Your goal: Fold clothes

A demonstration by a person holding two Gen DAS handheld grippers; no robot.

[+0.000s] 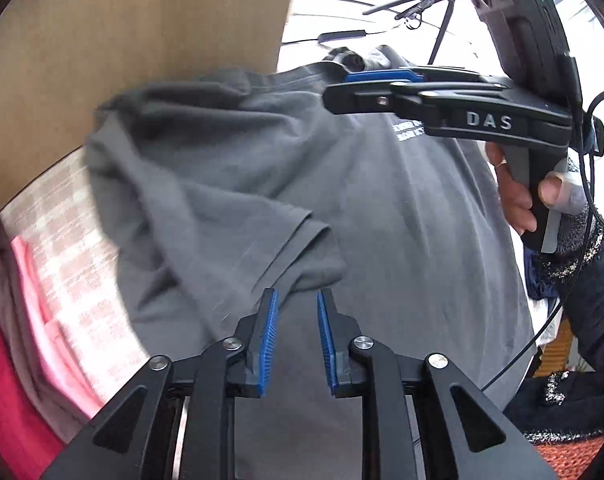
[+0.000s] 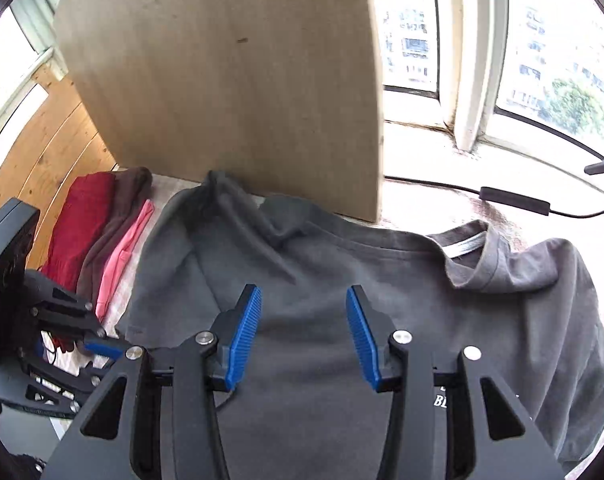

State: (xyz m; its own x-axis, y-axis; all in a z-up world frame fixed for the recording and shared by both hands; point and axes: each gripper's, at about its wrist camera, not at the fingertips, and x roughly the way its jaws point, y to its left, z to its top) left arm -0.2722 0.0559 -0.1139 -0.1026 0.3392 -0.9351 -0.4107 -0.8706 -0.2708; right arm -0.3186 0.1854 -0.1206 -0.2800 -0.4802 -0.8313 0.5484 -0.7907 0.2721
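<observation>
A dark grey T-shirt (image 1: 381, 220) lies spread on the table, its collar (image 2: 469, 256) toward the window and white print (image 1: 409, 132) on the chest. One short sleeve (image 1: 286, 248) is folded in over the body. My left gripper (image 1: 298, 300) is open, with the sleeve hem just beyond its blue pads (image 1: 268, 340) and nothing pinched. My right gripper (image 2: 303, 292) hovers open over the upper chest of the shirt (image 2: 302, 320), empty. In the left wrist view the right gripper (image 1: 337, 87) is seen side-on near the collar, held by a hand (image 1: 517, 200).
Folded red, brown and pink clothes (image 2: 94, 232) are stacked to the left on a checked cloth (image 1: 74, 248). A tall beige board (image 2: 222, 80) stands behind the shirt. A black cable with an adapter (image 2: 513, 200) runs along the window sill (image 2: 421, 148). The left gripper (image 2: 106, 356) shows at the left edge.
</observation>
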